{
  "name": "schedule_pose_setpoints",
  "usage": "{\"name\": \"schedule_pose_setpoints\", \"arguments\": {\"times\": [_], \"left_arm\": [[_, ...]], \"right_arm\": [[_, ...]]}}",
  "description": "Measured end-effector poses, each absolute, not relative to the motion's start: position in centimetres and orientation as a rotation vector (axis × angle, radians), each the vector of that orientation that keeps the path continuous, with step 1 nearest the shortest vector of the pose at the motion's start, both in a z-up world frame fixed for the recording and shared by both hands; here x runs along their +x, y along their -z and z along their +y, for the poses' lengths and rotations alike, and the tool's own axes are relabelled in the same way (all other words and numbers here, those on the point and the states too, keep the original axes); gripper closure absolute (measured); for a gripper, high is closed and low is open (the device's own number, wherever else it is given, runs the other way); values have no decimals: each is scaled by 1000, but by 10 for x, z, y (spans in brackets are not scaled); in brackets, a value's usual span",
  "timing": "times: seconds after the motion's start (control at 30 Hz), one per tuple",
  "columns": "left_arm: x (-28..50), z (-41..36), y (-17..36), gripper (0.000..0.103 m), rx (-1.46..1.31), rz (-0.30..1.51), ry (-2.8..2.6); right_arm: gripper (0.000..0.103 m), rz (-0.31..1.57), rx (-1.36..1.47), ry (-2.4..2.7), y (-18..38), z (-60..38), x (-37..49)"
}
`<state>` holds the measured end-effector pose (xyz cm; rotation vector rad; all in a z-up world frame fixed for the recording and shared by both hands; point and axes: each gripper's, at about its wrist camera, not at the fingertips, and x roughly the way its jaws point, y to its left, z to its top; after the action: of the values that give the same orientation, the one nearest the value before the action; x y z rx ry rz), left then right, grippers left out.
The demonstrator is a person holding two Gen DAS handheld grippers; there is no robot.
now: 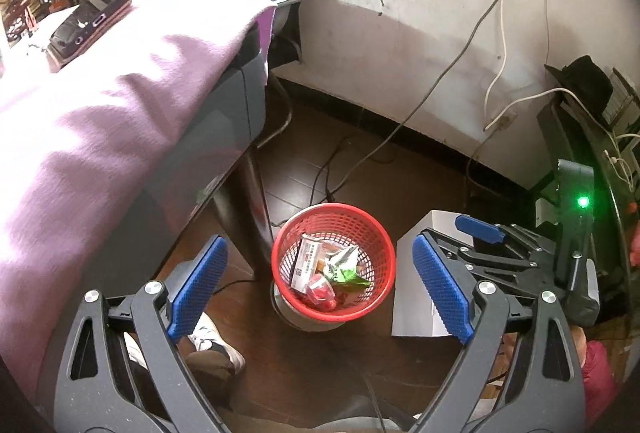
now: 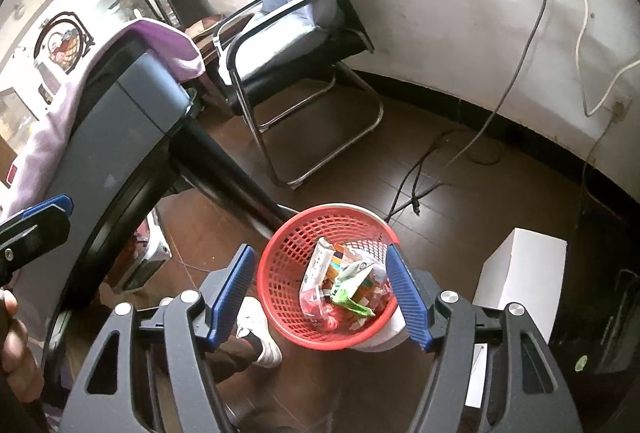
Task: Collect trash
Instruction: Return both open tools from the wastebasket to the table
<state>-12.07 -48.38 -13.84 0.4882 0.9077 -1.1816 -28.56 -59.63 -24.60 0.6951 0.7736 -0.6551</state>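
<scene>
A red mesh basket (image 1: 332, 208) stands on the dark floor beside the table leg, and the right wrist view shows the same basket (image 2: 280, 253) from above. Inside lie a white printed packet (image 1: 307, 261), a green and silver wrapper (image 1: 346, 269) and a red wrapper (image 1: 320, 291). My left gripper (image 1: 318, 245) hangs open above the basket with nothing between its blue pads (image 1: 196, 289). My right gripper (image 2: 319, 251) is also open and empty over the basket. In the left wrist view the right gripper (image 1: 480, 233) shows beside the basket, to its right.
A table under a purple cloth (image 1: 120, 105) fills the left, its dark leg (image 1: 252, 201) next to the basket. A chair with a blue cushion (image 2: 296, 13) stands behind. A white box (image 2: 520, 273), loose cables (image 2: 424, 177) and a person's shoe (image 2: 256, 333) are on the floor.
</scene>
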Motion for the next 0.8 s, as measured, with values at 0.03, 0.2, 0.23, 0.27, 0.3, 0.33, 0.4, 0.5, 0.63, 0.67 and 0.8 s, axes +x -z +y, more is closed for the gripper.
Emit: {"name": "schedule_pose_setpoints", "arguments": {"times": [0.03, 0.2, 0.23, 0.27, 0.3, 0.33, 0.4, 0.5, 0.63, 0.67, 0.8], "left_arm": [[-121, -483, 137, 13, 485, 906, 1183], [-123, -474, 127, 13, 468, 878, 1187], [-123, -471, 122, 13, 464, 866, 1187], [-123, -470, 119, 13, 460, 858, 1186], [-123, -467, 115, 13, 455, 846, 1185], [-123, -464, 111, 13, 448, 836, 1182], [-122, -457, 103, 12, 434, 810, 1175], [-120, -444, 90, 9, 414, 767, 1155], [-118, -424, 72, 9, 379, 721, 1132], [-117, -418, 68, 9, 368, 710, 1125], [-117, -396, 53, 8, 342, 663, 1097]], "right_arm": [[34, 772, 690, 658, 243, -596, -287], [31, 747, 671, 675, 226, -592, -296], [30, 742, 667, 677, 222, -591, -296], [30, 737, 663, 676, 218, -590, -297], [30, 730, 657, 675, 214, -588, -297], [29, 724, 652, 673, 210, -587, -297], [28, 713, 639, 663, 202, -582, -295], [28, 704, 618, 647, 192, -574, -290], [27, 690, 584, 625, 177, -562, -284], [26, 687, 575, 620, 174, -558, -282], [26, 667, 536, 601, 156, -543, -278]]}}
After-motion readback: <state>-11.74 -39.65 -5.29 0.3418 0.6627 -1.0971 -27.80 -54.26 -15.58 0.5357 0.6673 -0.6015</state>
